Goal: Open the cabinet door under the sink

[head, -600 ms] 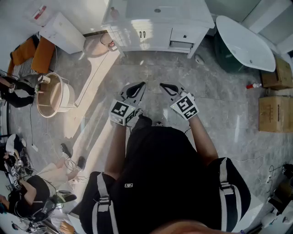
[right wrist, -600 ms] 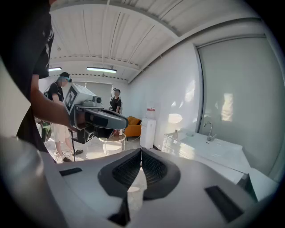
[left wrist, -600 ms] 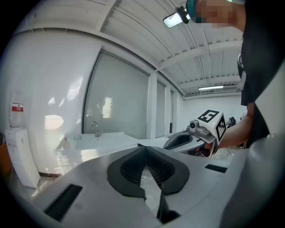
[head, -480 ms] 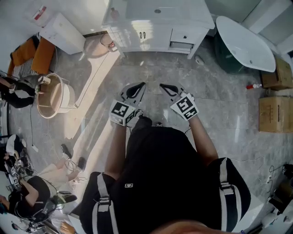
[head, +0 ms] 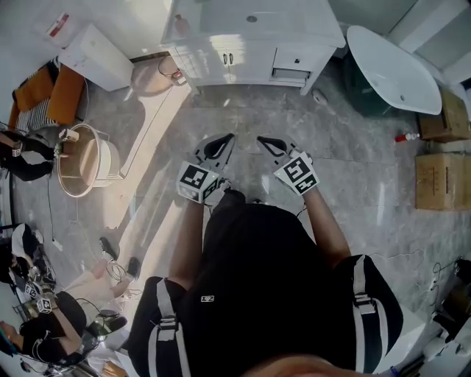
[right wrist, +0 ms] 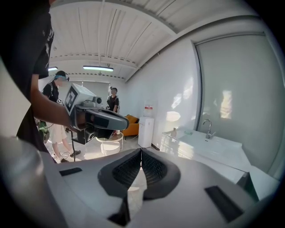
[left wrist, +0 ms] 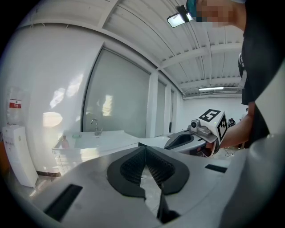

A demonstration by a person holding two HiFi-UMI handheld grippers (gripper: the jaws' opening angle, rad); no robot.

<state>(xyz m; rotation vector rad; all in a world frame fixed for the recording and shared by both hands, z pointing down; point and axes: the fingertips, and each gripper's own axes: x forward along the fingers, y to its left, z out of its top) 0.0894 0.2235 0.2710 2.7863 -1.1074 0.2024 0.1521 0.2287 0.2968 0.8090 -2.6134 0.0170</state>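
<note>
Cabinet door (head: 215,62): white, panelled, shut, small dark handles at the meeting edge; under sink (head: 252,18), 12 o'clock in head view, well apart from both claws
Left claw (head: 223,140): tips together, holding nothing
Right claw (head: 266,141): tips together, holding nothing
Bathtub (head: 394,70): white oval, 1 o'clock
Cardboard boxes (head: 440,182): closed, 3 o'clock
Round table (head: 82,158): wire-framed, 9 o'clock
Floor (head: 353,162): glossy grey marbled tile, lying between claws and cabinet

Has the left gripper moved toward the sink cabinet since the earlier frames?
No. In the head view the left gripper sits as far from the sink cabinet as before, well short of its doors.
</note>
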